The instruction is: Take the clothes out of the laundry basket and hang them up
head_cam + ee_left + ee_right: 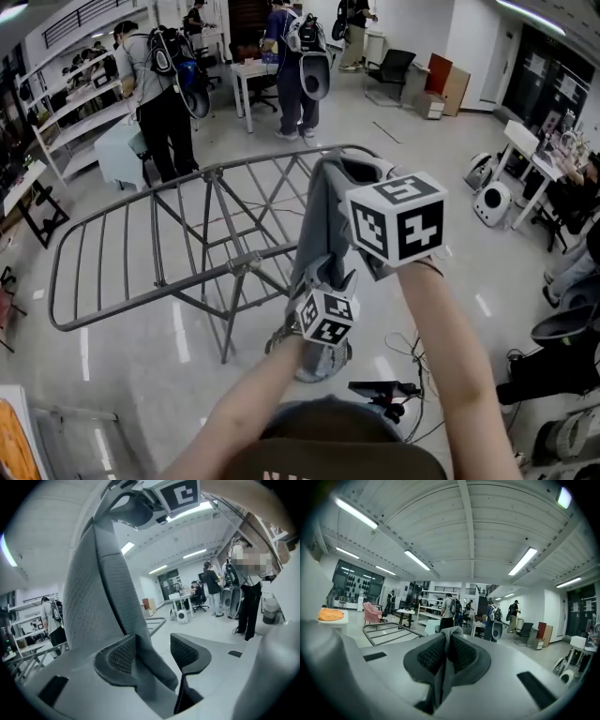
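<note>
1. Grey garment (322, 211) — soft, light, limp — hangs above the drying rack (246, 265), strung between both grippers.
2. Right gripper (446, 656): fingers pressed together, pinching its top edge.
3. Left gripper (152, 654): fingers spread, cloth running loosely between them.
4. Likely to slip or bunch — best taken at a hem or corner.

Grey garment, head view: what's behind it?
The metal drying rack stands behind the grey garment. Most of its rails show to the left. The hanging cloth covers part of the rack's right side, so that stretch cannot be seen.
</note>
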Available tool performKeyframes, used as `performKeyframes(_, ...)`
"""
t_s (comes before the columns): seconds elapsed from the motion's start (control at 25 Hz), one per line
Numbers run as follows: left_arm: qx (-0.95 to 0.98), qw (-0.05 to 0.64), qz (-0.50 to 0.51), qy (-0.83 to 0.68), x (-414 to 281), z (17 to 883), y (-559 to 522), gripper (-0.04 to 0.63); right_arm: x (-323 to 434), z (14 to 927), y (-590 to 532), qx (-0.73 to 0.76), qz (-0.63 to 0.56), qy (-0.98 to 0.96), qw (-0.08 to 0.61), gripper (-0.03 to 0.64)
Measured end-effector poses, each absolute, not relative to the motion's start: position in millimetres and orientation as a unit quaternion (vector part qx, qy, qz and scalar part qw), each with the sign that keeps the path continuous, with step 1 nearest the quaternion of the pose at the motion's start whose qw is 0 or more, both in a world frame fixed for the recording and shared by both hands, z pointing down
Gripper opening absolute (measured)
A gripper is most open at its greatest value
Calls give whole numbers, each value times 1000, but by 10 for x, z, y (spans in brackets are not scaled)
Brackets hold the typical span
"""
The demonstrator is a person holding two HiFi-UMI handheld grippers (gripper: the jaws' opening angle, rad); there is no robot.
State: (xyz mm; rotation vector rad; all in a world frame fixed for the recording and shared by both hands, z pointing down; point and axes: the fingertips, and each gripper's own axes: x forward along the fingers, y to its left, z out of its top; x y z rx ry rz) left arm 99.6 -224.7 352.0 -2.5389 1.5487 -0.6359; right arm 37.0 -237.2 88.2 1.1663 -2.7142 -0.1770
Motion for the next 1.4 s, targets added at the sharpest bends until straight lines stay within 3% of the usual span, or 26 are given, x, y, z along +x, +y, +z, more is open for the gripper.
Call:
performKeyframes(0.08,-816,49,-224,531,882,3539,-2325,184,428,841,-2409,401,-54,-911,86,8)
performKeyframes(0.16,-803,32,-230,549,723,3556,-2346,9,500,851,-2453,411,-53,-906,87,8)
performKeyframes(0.32,-807,-13,-221,548,290,3544,-2173,8,704,940,-2565,437,-61,-893,92,8)
performKeyframes(0.56,-781,29,-228,581,-591,3045,-1755,7,959,1101,-2630,443,-35,-892,78,8)
performKeyframes(0.68,-740,82,-251,619,-953,2565,-1607,6,999,1187,-2596,430,-25,-900,67,8)
performKeyframes(1.0,-541,322,-389,672,-1580,1160,-1525,6,729,934,-2238,385,-78,-919,26,9)
performKeyframes(1.4,-392,394,-431,711,-2106,304,-957,6,224,246,-1580,308,-85,-945,-73,11)
